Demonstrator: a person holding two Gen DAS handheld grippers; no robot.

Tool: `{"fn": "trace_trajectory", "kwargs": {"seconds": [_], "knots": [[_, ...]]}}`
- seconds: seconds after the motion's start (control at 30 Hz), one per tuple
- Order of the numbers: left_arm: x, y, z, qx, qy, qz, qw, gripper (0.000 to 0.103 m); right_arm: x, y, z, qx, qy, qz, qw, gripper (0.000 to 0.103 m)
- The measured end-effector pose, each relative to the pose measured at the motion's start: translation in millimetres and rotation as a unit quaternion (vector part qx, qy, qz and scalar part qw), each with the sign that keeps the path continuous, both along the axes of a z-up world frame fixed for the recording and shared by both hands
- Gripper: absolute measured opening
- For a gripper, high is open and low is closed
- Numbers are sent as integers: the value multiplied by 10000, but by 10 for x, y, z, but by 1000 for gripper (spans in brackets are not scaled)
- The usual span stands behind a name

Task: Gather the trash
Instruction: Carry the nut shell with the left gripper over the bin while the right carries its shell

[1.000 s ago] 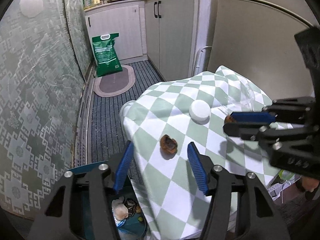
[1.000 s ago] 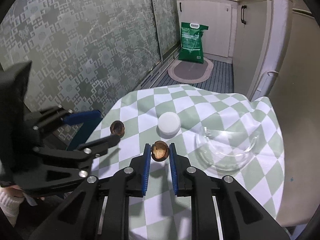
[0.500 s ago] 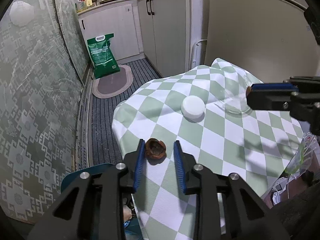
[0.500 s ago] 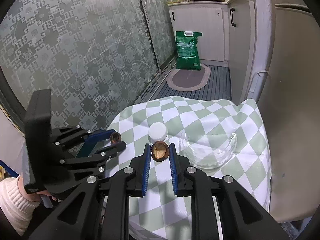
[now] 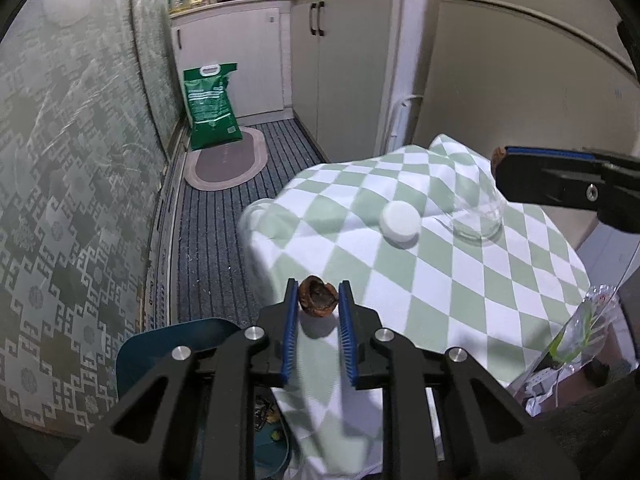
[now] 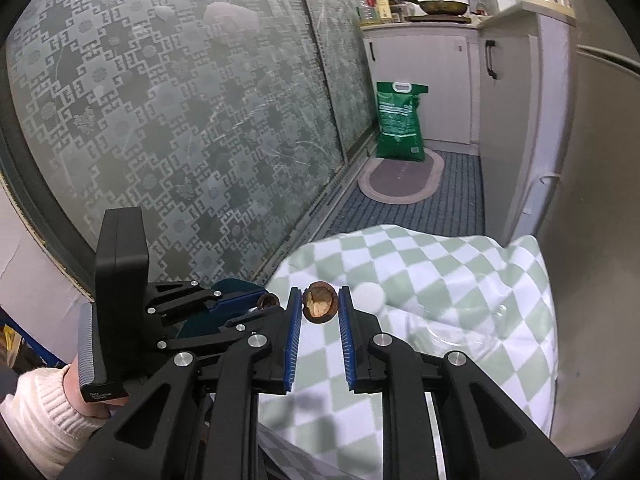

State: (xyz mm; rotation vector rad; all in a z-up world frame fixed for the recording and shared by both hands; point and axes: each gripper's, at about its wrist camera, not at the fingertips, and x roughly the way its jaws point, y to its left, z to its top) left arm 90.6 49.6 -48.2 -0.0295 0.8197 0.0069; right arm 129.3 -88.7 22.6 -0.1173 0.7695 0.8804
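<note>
left gripper (image 5: 318,305) gripping nutshell (image 5: 318,300), labels illegible

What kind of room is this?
Most likely a small home kitchen: a frying pan sits on the counter above white cabinets, and a checked tablecloth covers a table.

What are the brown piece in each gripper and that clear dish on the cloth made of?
Both brown pieces look like hard, matte nut shell halves: rounded brown rims, hollow paler insides. The clear dish looks like glass or clear plastic; the checks show through it, and its rim glints.
</note>
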Motion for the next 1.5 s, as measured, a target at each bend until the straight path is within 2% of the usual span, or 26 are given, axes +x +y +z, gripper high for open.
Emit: {"fn": "trace_trajectory", "kwargs": {"seconds": [0.27,0.53,0.9,1.5], "knots": [[-156,446,47,-472,-44,499,9976,21,-122,383,39,21,-9,298,9996,18],[-307,906,-51,-779,119,1015,9917,21,-219,751,9,-37,31,573,9983,18],[-462,1402,-378,-954,758,1554,9803,21,-262,1223,-219,-340,260,853,9954,18],[-463,1716,-991,-999,1669,1750,9652,21,-245,1778,-793,-1286,773,973,9839,18]]}}
